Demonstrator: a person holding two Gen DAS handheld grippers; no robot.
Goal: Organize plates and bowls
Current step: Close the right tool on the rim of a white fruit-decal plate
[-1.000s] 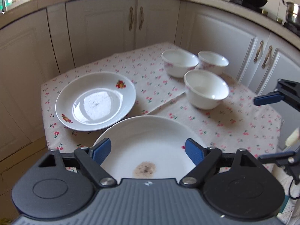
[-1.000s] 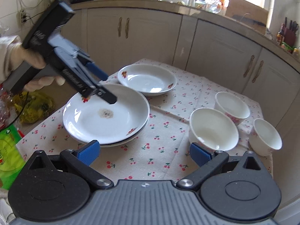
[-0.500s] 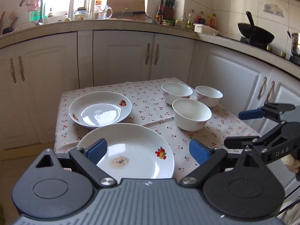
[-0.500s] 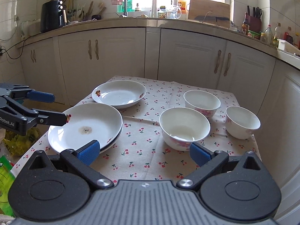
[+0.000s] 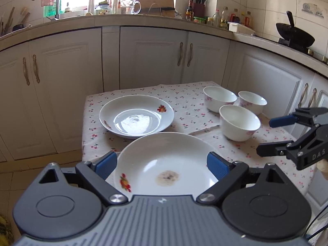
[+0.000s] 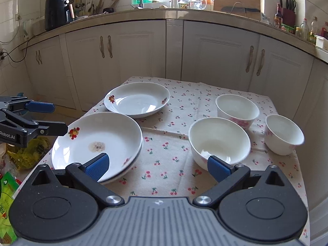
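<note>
- Left gripper (image 5: 162,162) and right gripper (image 6: 158,164): jaws apart, holding nothing.
- Stained plate (image 6: 96,141) tops a stack on the bench (image 6: 164,164); another plate (image 6: 137,99) lies behind.
- Three bowls (image 6: 219,139) cluster on the right.

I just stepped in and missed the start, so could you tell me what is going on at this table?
A person holds two grippers over a cloth-covered table; both are open and empty. The left gripper hovers by the stained plate, which sits on another plate. A third plate and three bowls stand apart, unstacked. The right gripper faces the nearest bowl.
</note>
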